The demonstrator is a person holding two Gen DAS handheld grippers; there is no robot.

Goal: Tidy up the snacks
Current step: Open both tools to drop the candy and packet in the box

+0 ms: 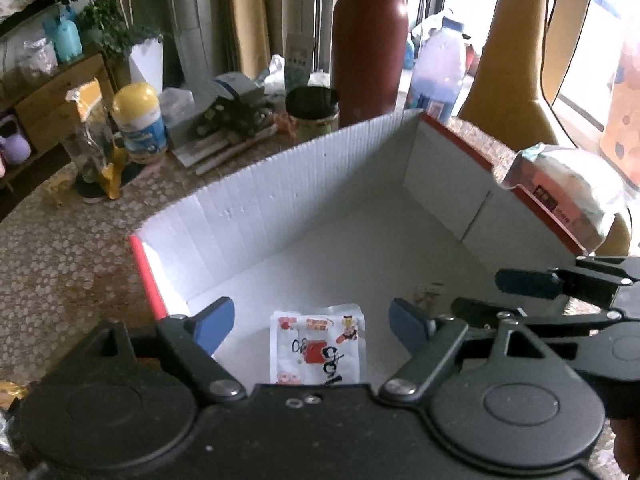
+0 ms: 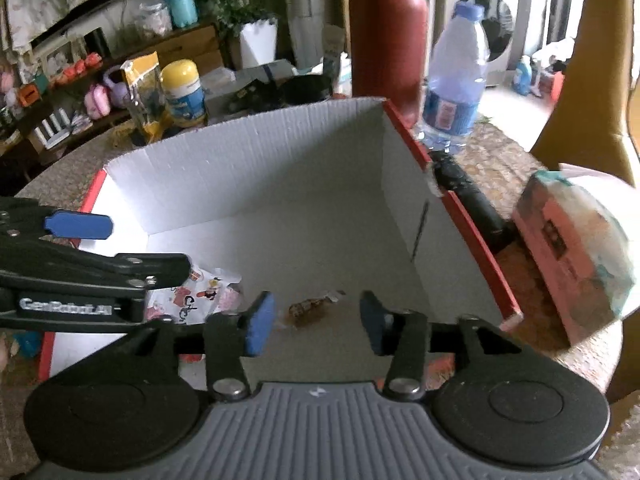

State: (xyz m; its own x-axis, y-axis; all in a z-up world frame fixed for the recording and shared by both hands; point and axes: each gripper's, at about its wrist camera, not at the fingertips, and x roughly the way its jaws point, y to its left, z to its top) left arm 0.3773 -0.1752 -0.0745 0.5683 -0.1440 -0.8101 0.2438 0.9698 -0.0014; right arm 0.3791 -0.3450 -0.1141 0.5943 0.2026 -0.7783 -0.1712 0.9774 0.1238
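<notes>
A white cardboard box with red outer sides [image 1: 280, 184] [image 2: 248, 168] stands open on the table. A white snack packet with red cartoon print [image 1: 318, 350] [image 2: 200, 300] lies on its floor. A small brown wrapped candy [image 2: 308, 308] [image 1: 430, 294] lies beside it. My left gripper [image 1: 312, 328] is open above the packet, apart from it. My right gripper [image 2: 316, 320] is open just above the candy, empty. Each gripper shows in the other's view, the right one [image 1: 532, 296] and the left one [image 2: 80, 240].
A pink-and-teal tissue pack [image 2: 572, 248] [image 1: 568, 196] sits right of the box. Behind it stand a maroon flask [image 1: 370, 52], a water bottle [image 2: 456, 76], a yellow-capped jar [image 1: 138, 120], a dark-lidded jar [image 1: 312, 108] and a snack bag [image 2: 144, 92]. A black object [image 2: 472, 204] lies by the right wall.
</notes>
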